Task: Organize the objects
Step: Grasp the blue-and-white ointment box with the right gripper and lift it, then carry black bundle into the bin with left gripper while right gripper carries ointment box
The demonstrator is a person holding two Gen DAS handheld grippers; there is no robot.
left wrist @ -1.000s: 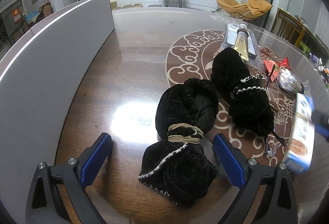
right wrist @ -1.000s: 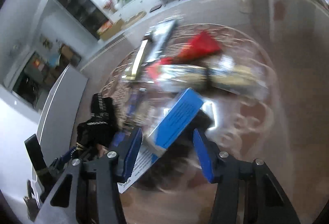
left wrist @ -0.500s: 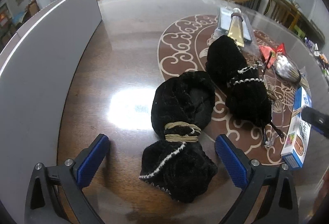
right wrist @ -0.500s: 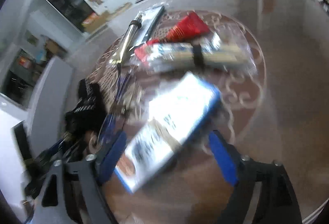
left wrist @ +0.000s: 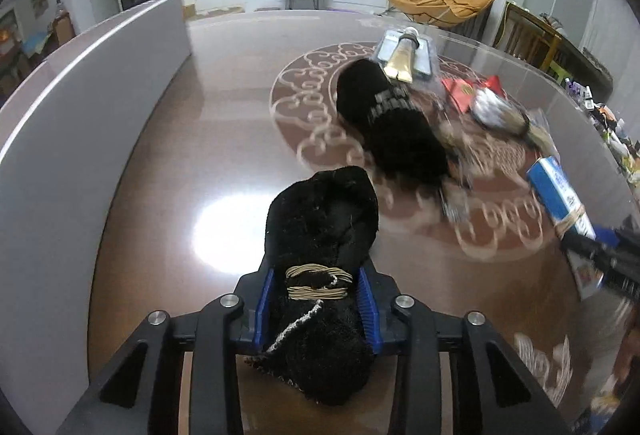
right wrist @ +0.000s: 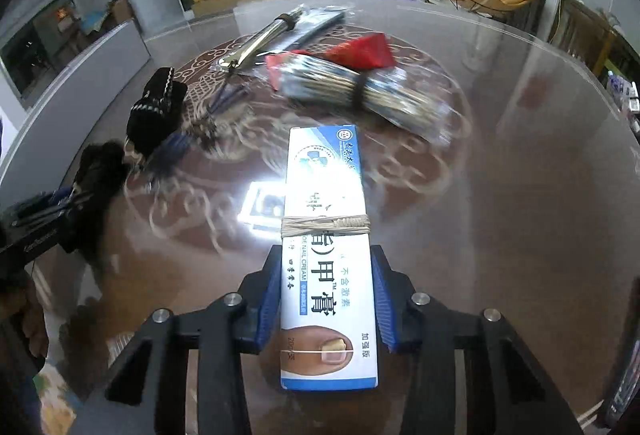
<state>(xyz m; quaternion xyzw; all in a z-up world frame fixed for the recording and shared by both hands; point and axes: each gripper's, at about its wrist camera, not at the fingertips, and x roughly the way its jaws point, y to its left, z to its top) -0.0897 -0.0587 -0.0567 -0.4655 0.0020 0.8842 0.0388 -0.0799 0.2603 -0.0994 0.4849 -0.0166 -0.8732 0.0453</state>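
A black fuzzy bundle, tied with tan rubber bands, lies on the glass-topped table. My left gripper is closing, and its blue pads press on the bundle's banded waist. A second black bundle lies further back, apart from it. In the right wrist view a blue and white nail cream box with a rubber band around it lies lengthwise between the closing jaws of my right gripper, pads against its long sides. The left wrist view shows the same box at its right edge.
A grey panel stands along the table's left side. Behind the box lie a bagged bundle of sticks, a red packet and a gold tube on a clear packet. The table's rounded edge curves along the right.
Both grippers went from wide open to closed. The left one moved forward around the near black bundle. The right one rolled and squared up with the box, which now lies lengthwise between its pads.
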